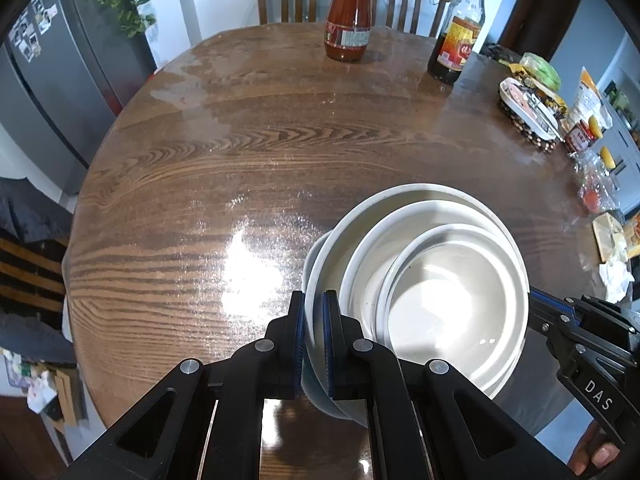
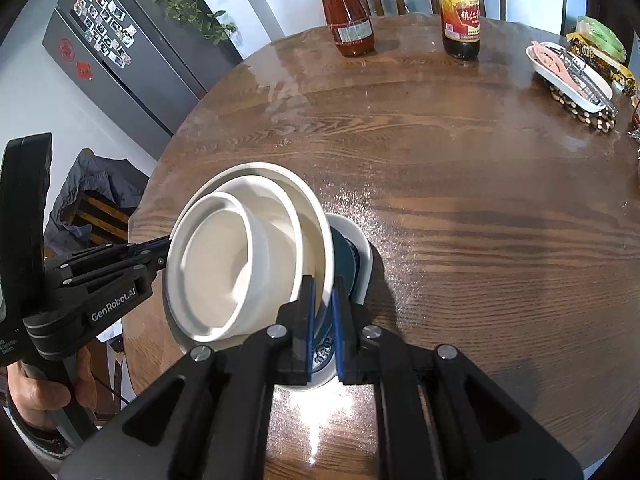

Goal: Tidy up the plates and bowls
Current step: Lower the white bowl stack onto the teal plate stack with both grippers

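A stack of white bowls (image 1: 436, 280) is gripped at opposite rims above the wooden table (image 1: 248, 152). Both the left gripper (image 1: 314, 320) and the right gripper (image 2: 324, 312) are clamped tight on the stack.

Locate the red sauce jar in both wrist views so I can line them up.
Left wrist: red sauce jar at top centre, on the far edge of the wooden table, left of the dark vinegar bottle.
Right wrist: jar at top centre, again left of that bottle.
Shared landmark: the vinegar bottle.
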A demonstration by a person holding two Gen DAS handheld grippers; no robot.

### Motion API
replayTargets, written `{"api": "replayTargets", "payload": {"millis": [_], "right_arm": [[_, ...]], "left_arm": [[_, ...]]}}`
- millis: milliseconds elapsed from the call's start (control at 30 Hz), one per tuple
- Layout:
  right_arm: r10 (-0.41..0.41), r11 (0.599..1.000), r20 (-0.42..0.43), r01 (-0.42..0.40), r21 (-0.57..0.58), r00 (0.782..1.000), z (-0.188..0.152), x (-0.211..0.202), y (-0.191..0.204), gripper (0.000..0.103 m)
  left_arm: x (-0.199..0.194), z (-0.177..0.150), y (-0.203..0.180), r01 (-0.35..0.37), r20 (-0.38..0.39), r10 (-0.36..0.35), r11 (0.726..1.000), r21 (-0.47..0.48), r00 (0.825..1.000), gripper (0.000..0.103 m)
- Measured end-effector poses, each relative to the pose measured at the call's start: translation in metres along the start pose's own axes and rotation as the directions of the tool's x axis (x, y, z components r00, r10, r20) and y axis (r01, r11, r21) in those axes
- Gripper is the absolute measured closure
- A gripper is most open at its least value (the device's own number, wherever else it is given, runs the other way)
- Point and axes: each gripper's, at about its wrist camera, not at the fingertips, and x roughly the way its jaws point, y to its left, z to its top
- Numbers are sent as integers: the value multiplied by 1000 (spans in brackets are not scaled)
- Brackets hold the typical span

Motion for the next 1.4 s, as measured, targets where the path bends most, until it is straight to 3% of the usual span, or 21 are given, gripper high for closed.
{"api": "replayTargets", "payload": {"millis": [367,800,1067,1400], "right_arm": [[3,999,-49,-1,32,999,-4,16,-6,92],[-35,998,14,35,50,999,19,24,-20,92],[-127,990,54,123,69,990,41,23,-40,92],[-176,981,82,168,101,981,43,16,-58,92]], "left_arm": [[12,1,0,-11,-37,12,1000,13,999,99],[25,30,-11,-19,61,18,1000,20,998,99],[39,54,-30,24,110,-30,998,53,993,99],[46,66,-47,45,141,-61,993,114,988,99]]}}
